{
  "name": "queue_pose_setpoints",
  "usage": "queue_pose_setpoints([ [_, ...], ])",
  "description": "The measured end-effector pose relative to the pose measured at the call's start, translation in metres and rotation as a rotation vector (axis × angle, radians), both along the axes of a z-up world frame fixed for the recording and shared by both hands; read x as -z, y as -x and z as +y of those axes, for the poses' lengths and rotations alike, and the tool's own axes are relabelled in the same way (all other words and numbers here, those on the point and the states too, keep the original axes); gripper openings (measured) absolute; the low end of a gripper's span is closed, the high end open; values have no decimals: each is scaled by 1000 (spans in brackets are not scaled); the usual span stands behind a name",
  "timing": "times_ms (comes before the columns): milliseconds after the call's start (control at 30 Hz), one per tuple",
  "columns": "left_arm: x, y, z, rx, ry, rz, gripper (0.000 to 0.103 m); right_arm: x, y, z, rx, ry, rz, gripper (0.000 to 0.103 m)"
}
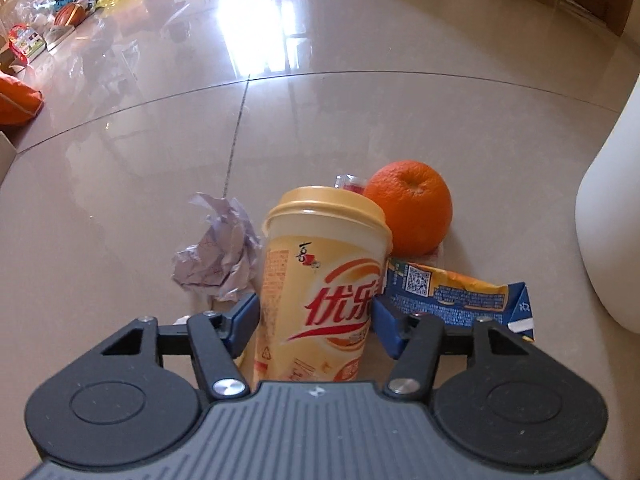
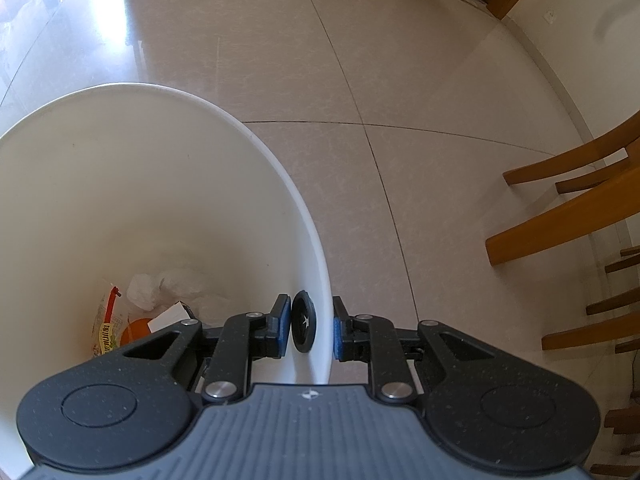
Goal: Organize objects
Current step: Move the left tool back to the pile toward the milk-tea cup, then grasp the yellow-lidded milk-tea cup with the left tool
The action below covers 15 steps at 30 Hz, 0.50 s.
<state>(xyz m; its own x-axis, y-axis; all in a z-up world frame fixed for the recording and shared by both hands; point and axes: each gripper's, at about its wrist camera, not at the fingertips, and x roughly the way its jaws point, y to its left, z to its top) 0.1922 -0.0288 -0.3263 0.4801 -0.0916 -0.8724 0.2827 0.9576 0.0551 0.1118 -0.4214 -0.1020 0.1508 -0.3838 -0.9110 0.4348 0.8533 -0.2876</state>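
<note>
In the left wrist view my left gripper (image 1: pixel 314 320) has its blue pads on both sides of a yellow milk-tea cup (image 1: pixel 320 280) standing on the floor; the pads touch its sides. Behind it lie an orange (image 1: pixel 410 208), a crumpled paper ball (image 1: pixel 218 248) and a blue juice carton (image 1: pixel 456 296). In the right wrist view my right gripper (image 2: pixel 308 328) straddles the rim of a white bin (image 2: pixel 256 148). One pad is inside and one outside, with a small gap to the wall. A black round fitting (image 2: pixel 303 326) sits on the wall between the pads.
The bin holds wrappers, white paper and something orange (image 2: pixel 136 330). The white bin's side (image 1: pixel 612 216) stands right of the pile. Wooden chair legs (image 2: pixel 568 216) stand at the right. Clutter and boxes (image 1: pixel 48 20) line the far left floor.
</note>
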Motion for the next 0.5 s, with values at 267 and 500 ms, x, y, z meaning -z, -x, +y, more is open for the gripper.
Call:
queue_pose_setpoints([
  [267, 4, -8, -2, -20, 18, -6, 64, -1, -1, 0, -3, 3, 2, 24],
  [500, 1, 1, 5, -33, 57, 49, 64, -1, -1, 0, -2, 1, 2, 24],
])
